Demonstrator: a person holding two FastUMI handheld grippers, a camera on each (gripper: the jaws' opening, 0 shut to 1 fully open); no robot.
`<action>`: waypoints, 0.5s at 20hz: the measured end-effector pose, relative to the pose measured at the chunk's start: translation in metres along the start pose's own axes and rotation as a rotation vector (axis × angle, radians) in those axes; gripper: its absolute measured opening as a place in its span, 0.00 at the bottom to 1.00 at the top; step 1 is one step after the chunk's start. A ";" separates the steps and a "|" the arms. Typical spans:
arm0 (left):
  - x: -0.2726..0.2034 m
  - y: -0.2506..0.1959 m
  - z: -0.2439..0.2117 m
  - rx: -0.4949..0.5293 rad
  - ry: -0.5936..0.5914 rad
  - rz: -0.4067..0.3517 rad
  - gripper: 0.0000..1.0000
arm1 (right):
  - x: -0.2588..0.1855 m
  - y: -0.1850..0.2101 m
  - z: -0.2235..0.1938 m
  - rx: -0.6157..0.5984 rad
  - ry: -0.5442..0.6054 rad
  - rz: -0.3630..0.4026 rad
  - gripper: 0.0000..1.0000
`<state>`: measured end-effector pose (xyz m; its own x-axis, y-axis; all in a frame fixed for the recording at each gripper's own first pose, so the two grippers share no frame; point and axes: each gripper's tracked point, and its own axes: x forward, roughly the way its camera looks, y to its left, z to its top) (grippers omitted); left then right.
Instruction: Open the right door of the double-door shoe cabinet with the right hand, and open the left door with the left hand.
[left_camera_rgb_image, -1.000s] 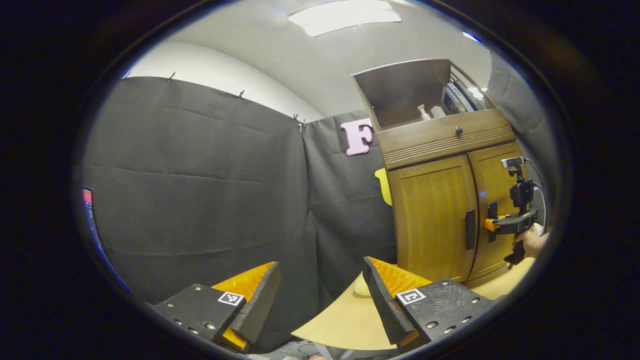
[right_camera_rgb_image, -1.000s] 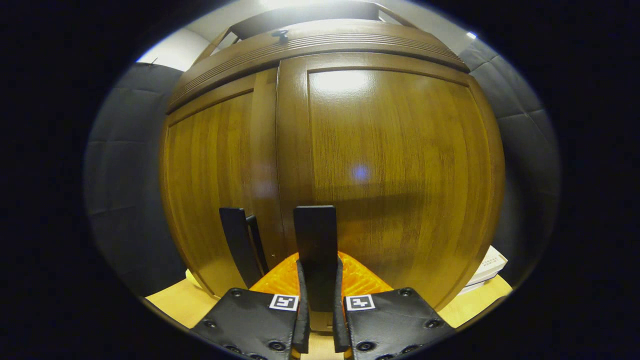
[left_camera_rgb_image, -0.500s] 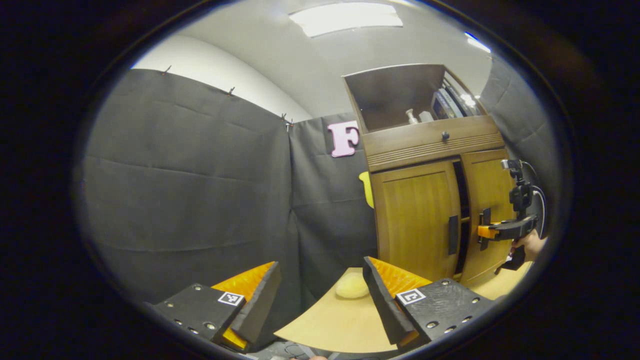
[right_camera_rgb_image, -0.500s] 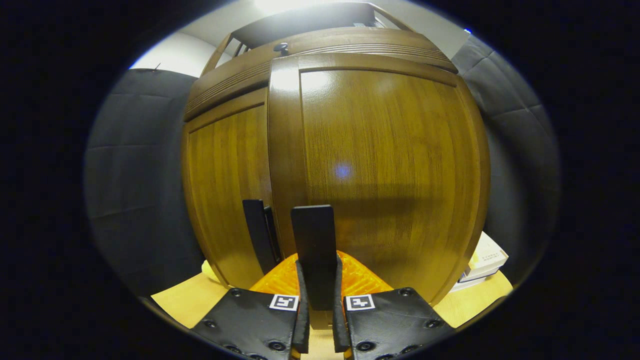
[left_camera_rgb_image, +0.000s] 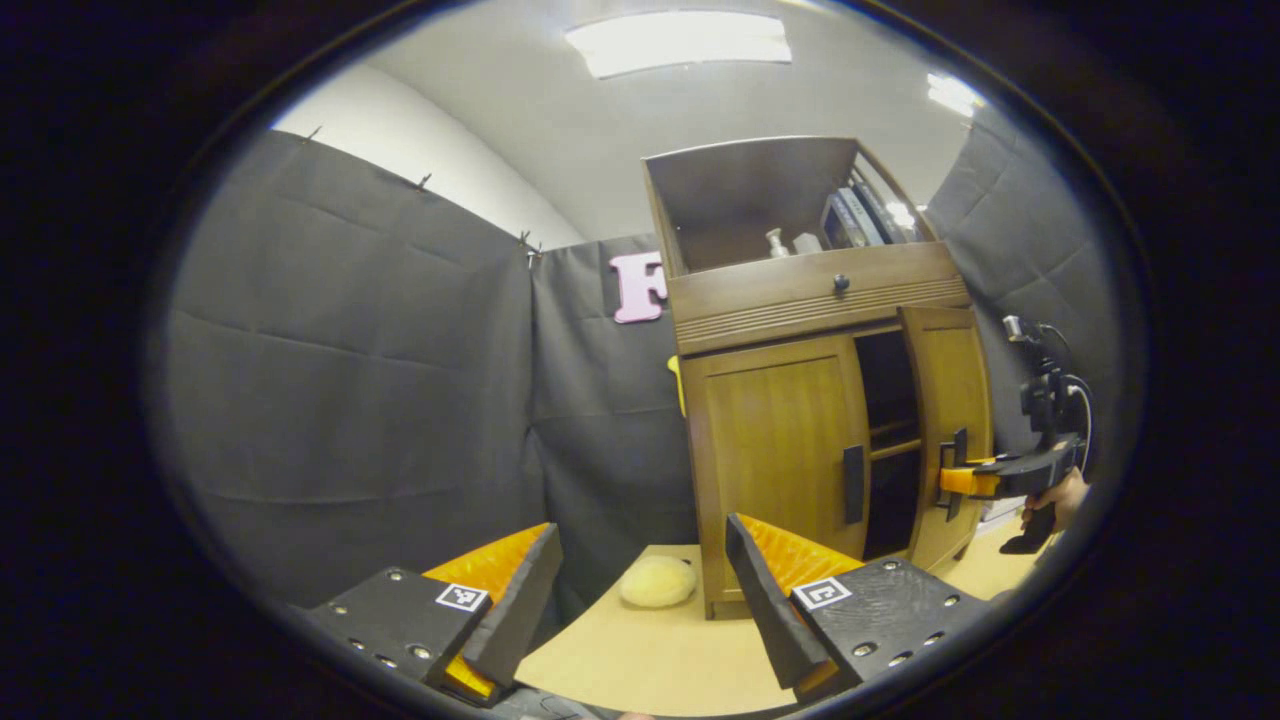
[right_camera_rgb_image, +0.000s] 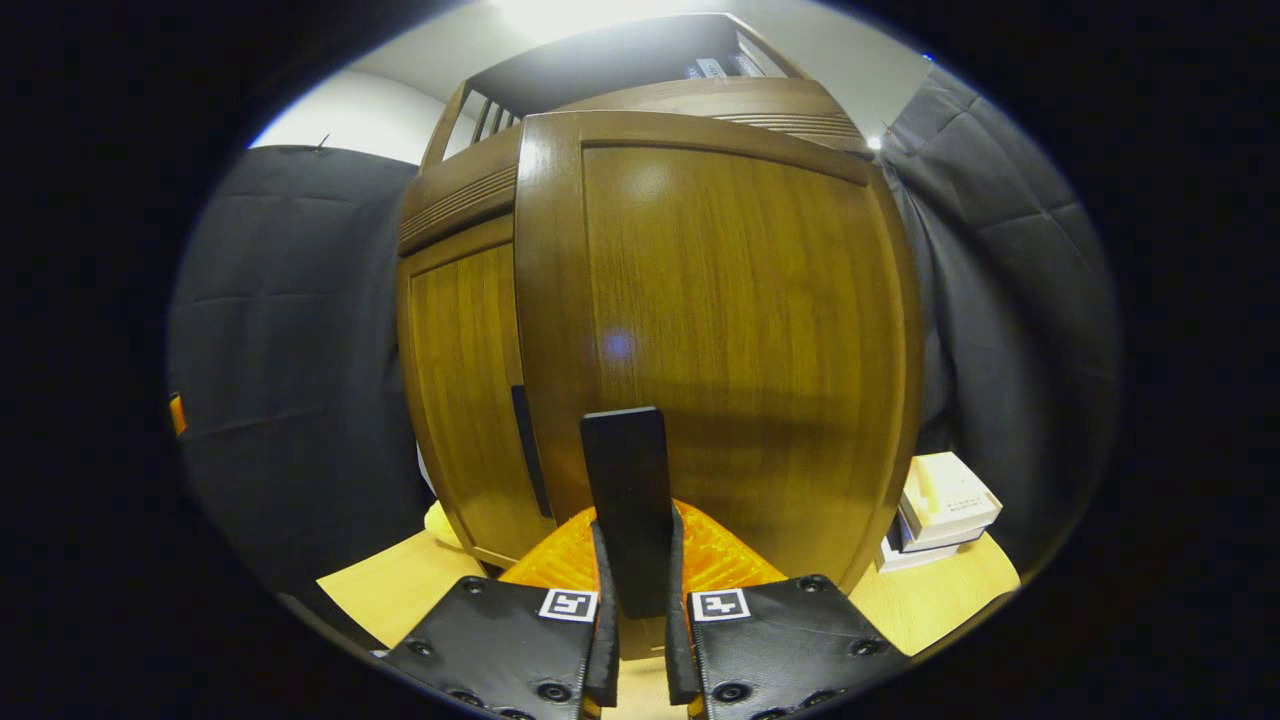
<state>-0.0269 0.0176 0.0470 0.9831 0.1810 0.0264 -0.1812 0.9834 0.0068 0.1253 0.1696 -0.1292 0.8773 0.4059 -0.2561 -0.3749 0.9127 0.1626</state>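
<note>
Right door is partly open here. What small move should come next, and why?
Probably keep swinging the right door wider: the right gripper is shut on its handle and the door stands only partway out. The left gripper, jaws open, is far from the closed left door.

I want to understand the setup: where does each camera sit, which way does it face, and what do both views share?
Left gripper view: rides on the left tool, held back over the table, facing the cabinet from afar; its open fingers show, plus the person's hand.
Right gripper view: rides on the right tool, close against the right door; its fingers grip the door handle.
Shared: the cabinet, left door, right door.
</note>
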 end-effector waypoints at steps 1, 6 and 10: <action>0.000 -0.001 0.002 -0.002 -0.004 -0.013 0.95 | -0.007 -0.003 0.000 -0.002 -0.003 0.000 0.20; 0.002 -0.001 0.013 -0.013 -0.013 -0.090 0.95 | -0.038 -0.019 -0.001 0.021 0.002 -0.012 0.20; 0.000 0.001 0.027 -0.022 -0.023 -0.161 0.95 | -0.061 -0.035 -0.005 0.041 0.012 -0.028 0.20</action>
<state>-0.0273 0.0182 0.0740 0.9985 0.0211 0.0499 -0.0207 0.9997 -0.0095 0.0832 0.1136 -0.1240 0.8835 0.3813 -0.2721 -0.3375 0.9210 0.1946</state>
